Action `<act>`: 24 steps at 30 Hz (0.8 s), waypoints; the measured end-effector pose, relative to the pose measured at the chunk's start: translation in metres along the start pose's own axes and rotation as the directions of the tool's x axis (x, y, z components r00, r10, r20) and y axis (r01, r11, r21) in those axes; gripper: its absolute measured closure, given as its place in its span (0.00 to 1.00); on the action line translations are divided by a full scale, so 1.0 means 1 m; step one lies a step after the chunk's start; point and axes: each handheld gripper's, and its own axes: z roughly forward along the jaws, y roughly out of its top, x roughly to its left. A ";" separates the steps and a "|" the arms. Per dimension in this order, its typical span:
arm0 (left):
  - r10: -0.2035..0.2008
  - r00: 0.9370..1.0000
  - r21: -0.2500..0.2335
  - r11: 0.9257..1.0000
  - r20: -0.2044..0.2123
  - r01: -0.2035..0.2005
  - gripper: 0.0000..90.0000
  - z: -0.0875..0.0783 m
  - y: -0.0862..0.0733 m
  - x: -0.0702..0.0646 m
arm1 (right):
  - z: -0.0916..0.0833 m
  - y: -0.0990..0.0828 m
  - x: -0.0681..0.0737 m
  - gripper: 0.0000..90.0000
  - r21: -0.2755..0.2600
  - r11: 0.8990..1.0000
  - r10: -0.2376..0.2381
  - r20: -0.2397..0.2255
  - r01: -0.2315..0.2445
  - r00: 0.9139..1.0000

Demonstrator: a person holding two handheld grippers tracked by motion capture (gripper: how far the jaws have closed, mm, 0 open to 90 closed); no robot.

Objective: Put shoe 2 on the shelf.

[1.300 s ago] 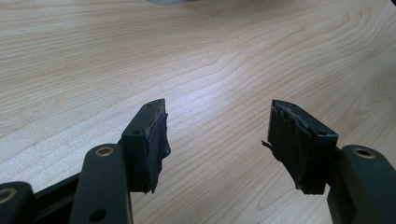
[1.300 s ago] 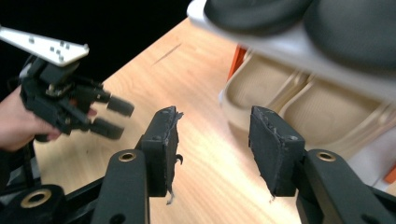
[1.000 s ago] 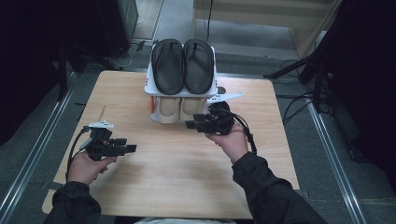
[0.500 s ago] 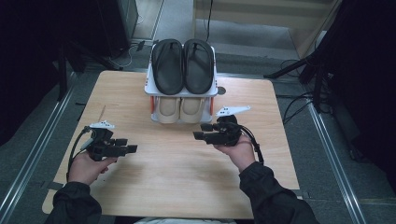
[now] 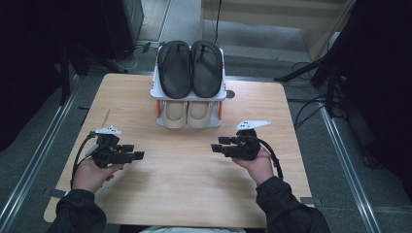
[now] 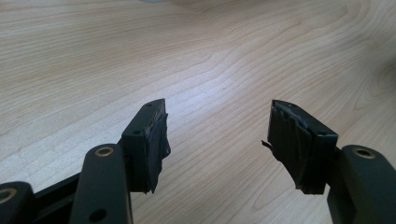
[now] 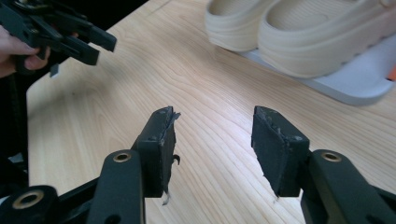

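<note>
A white two-tier shoe rack (image 5: 154,87) stands at the far middle of the wooden table (image 5: 194,194). Two black sandals (image 5: 190,68) lie on its top shelf, and a pair of cream shoes (image 5: 187,112) sits on the lower one. My right gripper (image 5: 217,144) hovers low in front of the rack's right side, pointing left. Its jaws are open with nothing between them (image 7: 215,127), and the cream shoes (image 7: 317,37) are ahead to its right. My left gripper (image 5: 138,156) is held over the table's left part, open and empty (image 6: 219,123), pointing right.
Bare wood lies between the two grippers and toward the front edge. Metal rails (image 5: 34,160) run along the floor on both sides. Dark stands and cables (image 5: 311,104) crowd the floor at the right. The left gripper (image 7: 105,50) appears far off in the right gripper view.
My right hand has drawn back from the rack, coming down toward the front edge and to the right. The left hand has stayed where it was.
</note>
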 end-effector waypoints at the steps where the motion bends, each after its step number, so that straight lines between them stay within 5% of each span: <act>1: 0.000 1.000 -0.001 1.000 0.001 0.000 0.43 0.000 0.000 0.000 | -0.001 -0.002 -0.001 0.56 -0.001 1.000 0.001 0.003 -0.001 1.000; 5: 0.008 1.000 0.004 1.000 0.005 -0.008 0.43 0.001 0.001 -0.001 | -0.002 -0.010 -0.005 0.55 0.015 1.000 0.020 0.015 -0.021 1.000; 9: 0.018 1.000 0.016 1.000 0.012 -0.018 0.43 0.003 0.001 -0.003 | -0.001 -0.010 -0.008 0.55 0.047 0.999 -0.013 0.063 0.010 0.998; 24: 0.033 0.999 0.042 0.999 0.022 -0.034 0.42 0.010 0.002 -0.007 | -0.002 -0.008 -0.017 0.54 0.030 1.000 0.007 0.065 -0.008 0.998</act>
